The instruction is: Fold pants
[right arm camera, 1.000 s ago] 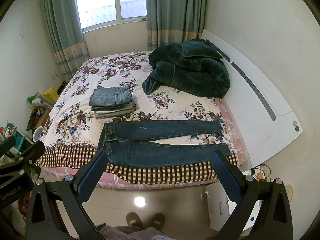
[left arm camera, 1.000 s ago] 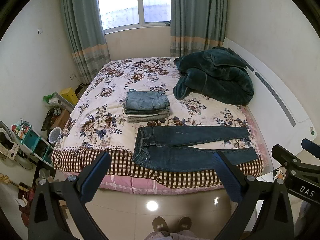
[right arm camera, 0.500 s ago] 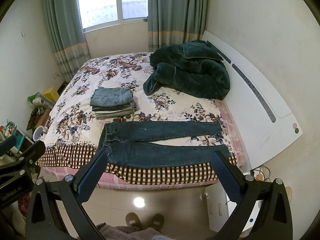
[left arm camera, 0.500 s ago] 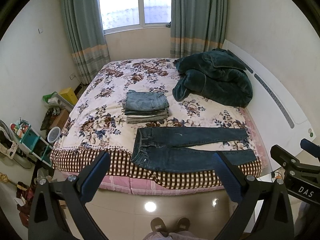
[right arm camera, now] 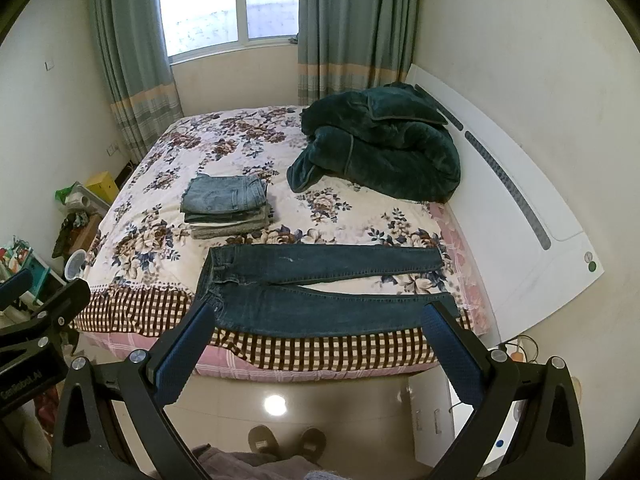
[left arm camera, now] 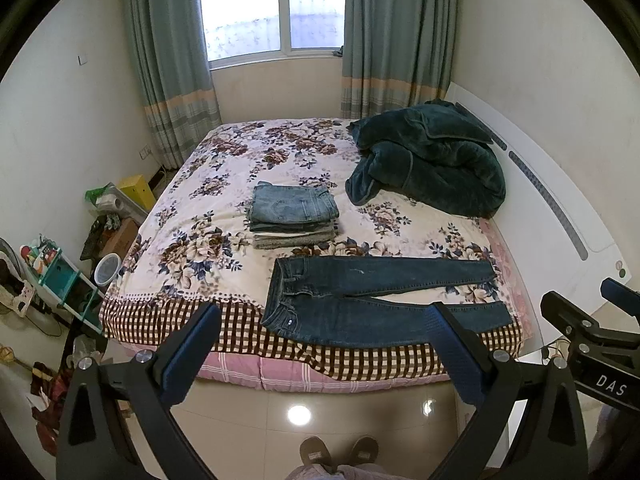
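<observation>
Dark blue jeans (left arm camera: 372, 300) lie flat along the near edge of the bed, waist to the left, legs spread slightly to the right; they also show in the right wrist view (right arm camera: 320, 288). My left gripper (left arm camera: 324, 320) is open and empty, held well back from the bed above the floor. My right gripper (right arm camera: 320, 320) is open and empty too, equally far back. A stack of folded pants (left arm camera: 294, 216) sits behind the jeans, also in the right wrist view (right arm camera: 228, 204).
A dark green quilt (left arm camera: 428, 160) is heaped at the bed's far right by the white headboard (left arm camera: 560, 216). Cluttered shelves and boxes (left arm camera: 60, 272) stand left of the bed. Glossy tiled floor (left arm camera: 300, 412) and the person's feet lie below.
Both grippers have drifted slightly back and up; the bed and jeans sit a little higher in view. Nothing on the bed has moved.
</observation>
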`<state>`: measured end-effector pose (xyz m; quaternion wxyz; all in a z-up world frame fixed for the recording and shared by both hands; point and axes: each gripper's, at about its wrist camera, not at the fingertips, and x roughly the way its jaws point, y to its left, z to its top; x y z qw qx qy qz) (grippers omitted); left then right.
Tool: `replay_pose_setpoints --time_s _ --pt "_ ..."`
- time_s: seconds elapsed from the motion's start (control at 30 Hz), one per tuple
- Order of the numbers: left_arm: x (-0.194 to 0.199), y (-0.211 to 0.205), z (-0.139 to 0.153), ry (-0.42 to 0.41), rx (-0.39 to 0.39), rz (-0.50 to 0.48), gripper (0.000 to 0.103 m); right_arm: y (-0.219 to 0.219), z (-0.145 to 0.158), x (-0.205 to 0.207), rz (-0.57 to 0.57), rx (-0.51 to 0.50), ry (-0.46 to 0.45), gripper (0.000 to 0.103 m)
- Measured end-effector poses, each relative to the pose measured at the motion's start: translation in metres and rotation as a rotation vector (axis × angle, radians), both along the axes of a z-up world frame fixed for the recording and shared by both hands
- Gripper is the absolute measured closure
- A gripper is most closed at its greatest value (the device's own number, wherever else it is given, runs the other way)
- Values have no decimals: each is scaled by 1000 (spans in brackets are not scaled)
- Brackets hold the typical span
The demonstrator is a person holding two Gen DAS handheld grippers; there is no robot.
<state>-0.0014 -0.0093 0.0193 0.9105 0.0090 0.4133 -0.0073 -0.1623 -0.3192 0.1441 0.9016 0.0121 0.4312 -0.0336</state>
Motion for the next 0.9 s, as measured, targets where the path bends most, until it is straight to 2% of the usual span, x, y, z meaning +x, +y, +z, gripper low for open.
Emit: replay_pose_setpoints --time_s 0.9 --pt "9 -3 13 6 -3 -8 0 5 4 2 -8 7 15 0"
